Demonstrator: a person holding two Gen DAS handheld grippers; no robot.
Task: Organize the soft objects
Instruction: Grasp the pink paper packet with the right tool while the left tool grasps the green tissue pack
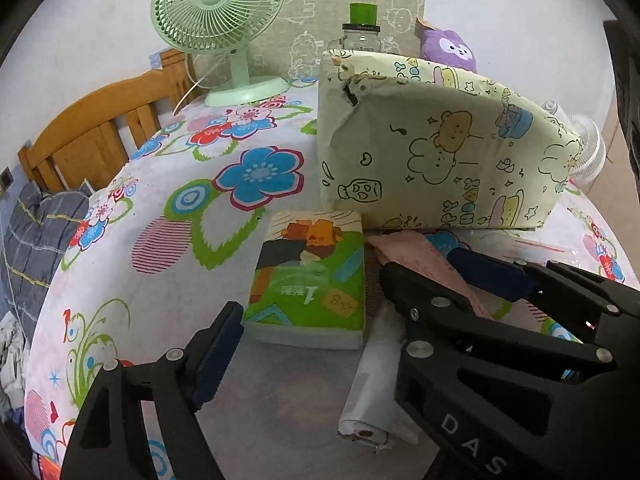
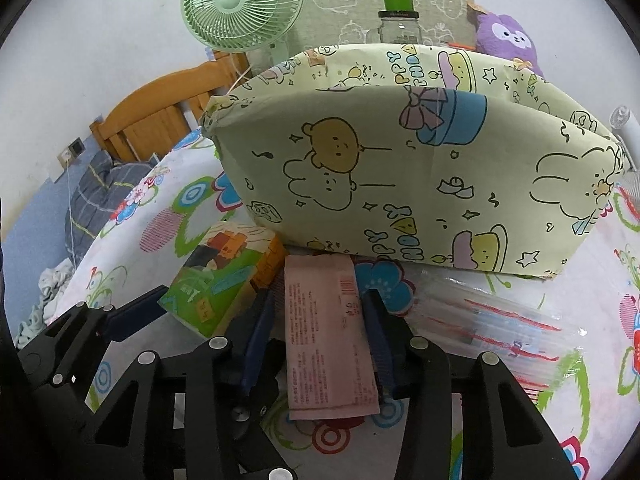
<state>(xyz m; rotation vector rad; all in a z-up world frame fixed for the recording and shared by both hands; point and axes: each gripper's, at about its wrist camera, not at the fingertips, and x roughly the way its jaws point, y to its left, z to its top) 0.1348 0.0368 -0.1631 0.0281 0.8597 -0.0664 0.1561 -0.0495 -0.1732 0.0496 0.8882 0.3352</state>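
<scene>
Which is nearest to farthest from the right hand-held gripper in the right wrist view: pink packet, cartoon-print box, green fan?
1. pink packet, between the right hand-held gripper fingers.
2. cartoon-print box, just beyond, centre.
3. green fan, at the back, upper left.

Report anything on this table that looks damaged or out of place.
The cartoon-print box has a tear in its wrapping at the upper left corner, with a dark gap showing through. A white roll lies loose on the floral tablecloth, partly under the right gripper. Nothing looks spilled.
</scene>
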